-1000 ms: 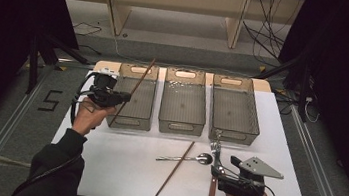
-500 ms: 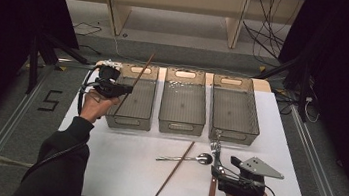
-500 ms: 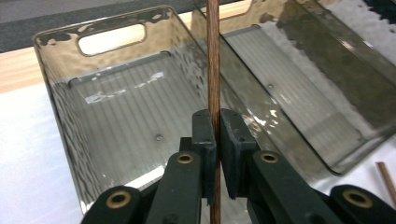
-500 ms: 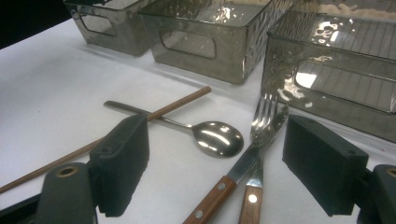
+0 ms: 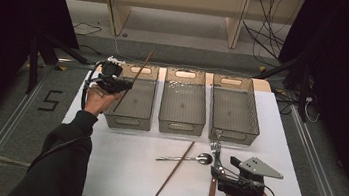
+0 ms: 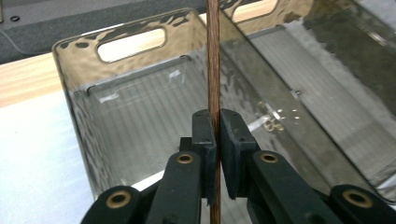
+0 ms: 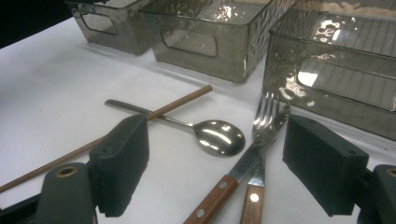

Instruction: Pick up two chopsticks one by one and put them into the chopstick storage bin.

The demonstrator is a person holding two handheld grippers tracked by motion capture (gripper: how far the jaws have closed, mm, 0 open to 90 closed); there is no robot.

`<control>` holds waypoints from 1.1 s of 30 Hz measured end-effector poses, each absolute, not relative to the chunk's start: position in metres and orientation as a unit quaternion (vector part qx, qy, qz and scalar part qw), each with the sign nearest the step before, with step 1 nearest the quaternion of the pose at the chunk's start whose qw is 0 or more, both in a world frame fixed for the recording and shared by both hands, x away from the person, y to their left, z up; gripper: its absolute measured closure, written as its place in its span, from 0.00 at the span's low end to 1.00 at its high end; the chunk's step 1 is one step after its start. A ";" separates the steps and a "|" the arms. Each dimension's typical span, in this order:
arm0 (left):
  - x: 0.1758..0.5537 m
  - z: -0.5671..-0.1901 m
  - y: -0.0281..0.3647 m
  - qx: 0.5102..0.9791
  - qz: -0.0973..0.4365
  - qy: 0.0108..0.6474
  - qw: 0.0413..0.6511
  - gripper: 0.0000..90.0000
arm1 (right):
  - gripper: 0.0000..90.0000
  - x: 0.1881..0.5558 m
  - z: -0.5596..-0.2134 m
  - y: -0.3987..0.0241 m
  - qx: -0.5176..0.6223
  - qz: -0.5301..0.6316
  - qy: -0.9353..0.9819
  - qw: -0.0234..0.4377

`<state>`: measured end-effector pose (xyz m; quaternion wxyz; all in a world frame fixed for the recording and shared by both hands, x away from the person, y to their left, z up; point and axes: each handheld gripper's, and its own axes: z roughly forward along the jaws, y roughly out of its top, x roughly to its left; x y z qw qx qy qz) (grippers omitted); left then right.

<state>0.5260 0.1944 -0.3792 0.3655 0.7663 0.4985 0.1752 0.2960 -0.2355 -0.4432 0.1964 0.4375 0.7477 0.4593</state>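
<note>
My left gripper [image 5: 113,84] hovers at the left bin's [image 5: 128,122] left rim, shut on a thin brown chopstick [image 5: 137,76] that slants up over the bin. In the left gripper view the pads [image 6: 205,135] pinch the chopstick [image 6: 213,70] above the bin's [image 6: 79,116] ribbed floor. My right gripper [image 5: 216,171] rests near the table's front right. Its jaws [image 7: 219,149] stand open on either side of a wood-handled fork [image 7: 268,119] and a second wood-handled utensil [image 7: 252,205] under it.
A steel spoon [image 5: 190,157] lies on the white table [image 5: 118,171] with a second chopstick [image 5: 173,172] crossing its handle. The middle bin [image 5: 180,127] and right bin [image 5: 234,136] stand in a row beside the left one. Cables lie on the floor beyond.
My left hand has carried the chopstick farther from the person, along the left bin's left side. The right gripper has stayed put.
</note>
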 end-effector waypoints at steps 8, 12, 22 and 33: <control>0.532 -0.391 0.198 0.760 0.184 0.509 0.359 0.94 | 0.26 0.296 -0.443 -0.235 0.436 0.461 0.748 0.195; 0.532 -0.396 0.196 0.766 0.179 0.511 0.348 0.94 | 0.26 0.296 -0.443 -0.236 0.437 0.461 0.748 0.194; 0.533 -0.406 0.195 0.767 0.166 0.527 0.327 0.93 | 0.26 0.296 -0.443 -0.236 0.437 0.464 0.746 0.194; 0.524 -0.394 0.190 0.756 0.151 0.546 0.327 0.57 | 0.26 0.296 -0.442 -0.237 0.436 0.466 0.745 0.193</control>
